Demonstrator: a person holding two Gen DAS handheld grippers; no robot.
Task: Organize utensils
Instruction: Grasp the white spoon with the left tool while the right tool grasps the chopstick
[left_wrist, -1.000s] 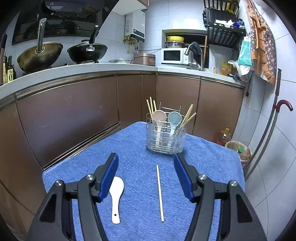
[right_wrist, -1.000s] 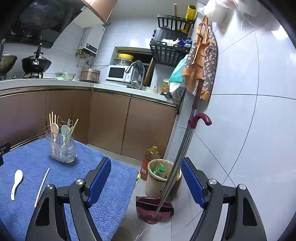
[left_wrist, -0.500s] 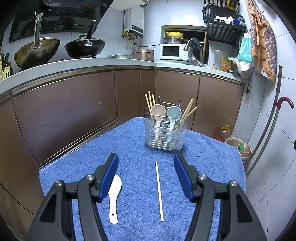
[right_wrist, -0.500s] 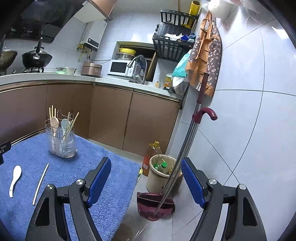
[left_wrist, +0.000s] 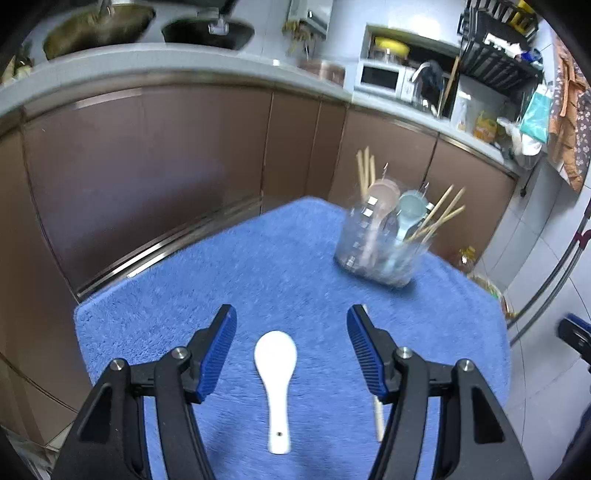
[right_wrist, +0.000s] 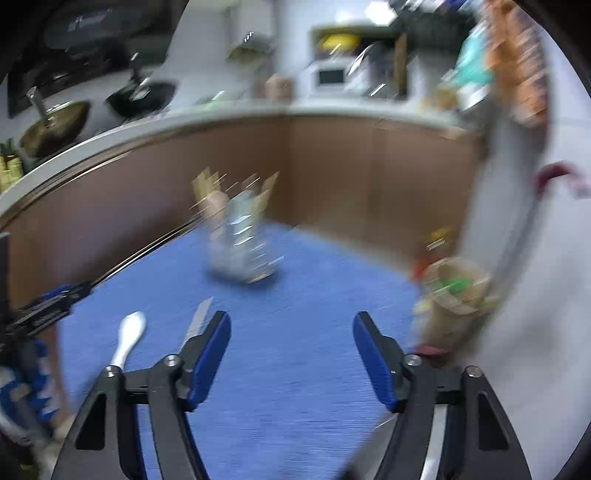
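Left wrist view is showing the left gripper (left_wrist: 291, 325) hanging open over the blue towel (left_wrist: 280, 258), its jaws spread wide with nothing pressed between them. Lying flat on the towel between the two blue pads (left_wrist: 218, 350) is the white spoon (left_wrist: 276, 373), its bowl pointing away from the camera and its handle running back toward it; neither pad is touching it. A single chopstick (left_wrist: 377, 417) is lying just beside the right-hand pad, mostly hidden behind that finger. Farther back on the towel, well apart from the gripper, the clear utensil holder (left_wrist: 384, 251) is standing upright, holding a pink spoon, a pale blue spoon and several chopsticks.

Right wrist view is heavily blurred. The right gripper (right_wrist: 291, 332) is also standing open above the towel, and its jaws have just been closing somewhat, with only bare cloth between them. The spoon is lying to the left of its left finger, and the chopstick is showing just beside that finger's tip, partly covered by it. The holder is sitting beyond, near the far edge.
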